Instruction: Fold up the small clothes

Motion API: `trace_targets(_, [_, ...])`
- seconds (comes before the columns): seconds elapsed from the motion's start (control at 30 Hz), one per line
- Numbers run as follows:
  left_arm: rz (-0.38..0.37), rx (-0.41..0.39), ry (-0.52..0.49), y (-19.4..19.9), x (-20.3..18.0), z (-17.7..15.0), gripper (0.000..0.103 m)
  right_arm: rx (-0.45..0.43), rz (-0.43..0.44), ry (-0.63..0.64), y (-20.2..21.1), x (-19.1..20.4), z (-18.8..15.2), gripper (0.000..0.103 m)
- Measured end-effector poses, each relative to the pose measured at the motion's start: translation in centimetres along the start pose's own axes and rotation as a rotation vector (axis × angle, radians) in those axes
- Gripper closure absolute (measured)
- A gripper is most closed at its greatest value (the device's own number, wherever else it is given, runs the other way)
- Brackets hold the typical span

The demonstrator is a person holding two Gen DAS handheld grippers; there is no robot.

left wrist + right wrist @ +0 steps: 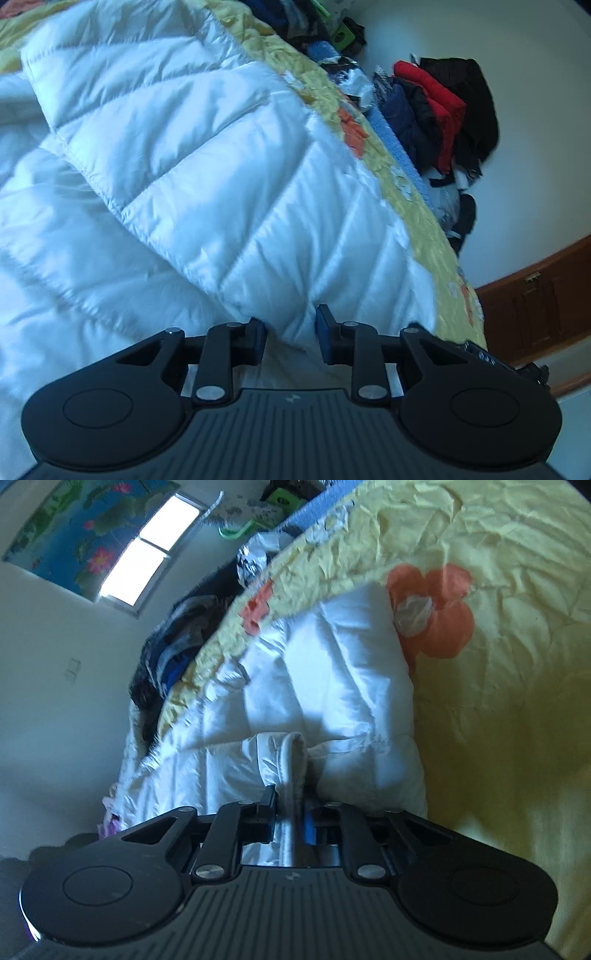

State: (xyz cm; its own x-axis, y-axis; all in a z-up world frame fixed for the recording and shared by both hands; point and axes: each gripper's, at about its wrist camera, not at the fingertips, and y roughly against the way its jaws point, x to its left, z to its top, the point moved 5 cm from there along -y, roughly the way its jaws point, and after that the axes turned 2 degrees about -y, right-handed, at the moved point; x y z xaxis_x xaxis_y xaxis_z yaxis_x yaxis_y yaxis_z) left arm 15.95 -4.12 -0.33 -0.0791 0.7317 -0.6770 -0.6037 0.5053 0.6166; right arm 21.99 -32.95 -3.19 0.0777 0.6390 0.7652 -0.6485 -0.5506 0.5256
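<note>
Fingers of left gripper (291, 334) set narrowly apart, pinching a bulge of white quilted jacket (177, 158), puffy panels spreading ahead and to their left. Yellow floral bedspread (417, 206) just right of them; dark and red clothes pile (443, 110) further right. Fingers of right gripper (290, 806) narrow, a rolled white hem between them, whether clamped or loosened cannot tell; bedspread to their right.

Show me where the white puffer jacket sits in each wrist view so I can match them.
Left wrist: the white puffer jacket fills the left and centre, a fold between the left hand-held gripper pads.
Right wrist: jacket in the centre, its edge inside the right hand-held gripper.
Shared landmark: the yellow flowered bedspread beneath it.
</note>
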Motion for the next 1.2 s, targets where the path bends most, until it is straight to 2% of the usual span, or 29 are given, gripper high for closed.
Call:
trace_targets(0.1, [0.014, 0.037, -0.090, 2.4, -0.7, -0.5, 0.076, -0.057, -0.017, 0.047, 1.8, 1.0, 0.4, 0.076])
trace_targets(0.2, [0.089, 0.026, -0.234, 4.8, -1.6, -0.6, 0.076, -0.101, -0.020, 0.114, 3.3, 2.6, 0.8, 0.076])
trace_targets(0.33, [0.193, -0.099, -0.420, 6.7, -3.3, 1.0, 0.076, -0.101, -0.001, 0.230, 3.1, 6.0, 0.6, 0.068])
trace_targets(0.47, [0.265, -0.203, -0.451, 5.9, -3.1, 4.5, 0.076, -0.046, 0.000, 0.357, 0.1, 9.5, -0.8, 0.065])
trace_targets(0.57, [0.442, -0.292, -0.519, 3.4, -1.7, 7.8, 0.076, -0.005, -0.051, 0.417, -2.4, 10.3, -1.6, 0.065])
trace_targets(0.63, [0.547, -0.309, -0.562, 1.6, -0.3, 9.4, 0.076, 0.007, -0.100, 0.470, -3.5, 10.2, -2.2, 0.060])
trace_targets(0.7, [0.615, -0.291, -0.577, 0.1, 1.2, 10.5, 0.076, 0.017, -0.161, 0.524, -4.3, 9.6, -2.6, 0.061])
trace_targets(0.77, [0.629, -0.251, -0.586, -1.2, 2.5, 10.7, 0.076, 0.056, -0.201, 0.539, -4.8, 8.3, -3.1, 0.060])
trace_targets(0.87, [0.627, -0.224, -0.599, -2.2, 3.6, 10.0, 0.076, 0.079, -0.149, 0.490, -4.8, 6.5, -3.6, 0.061])
trace_targets(0.97, [0.598, -0.224, -0.570, -2.2, 4.3, 9.7, 0.076, 0.075, -0.102, 0.437, -4.6, 5.5, -3.6, 0.063])
trace_targets(1.2, [0.546, -0.227, -0.535, -2.1, 5.0, 10.1, 0.076, 0.043, -0.095, 0.480, -4.4, 5.4, -4.3, 0.065])
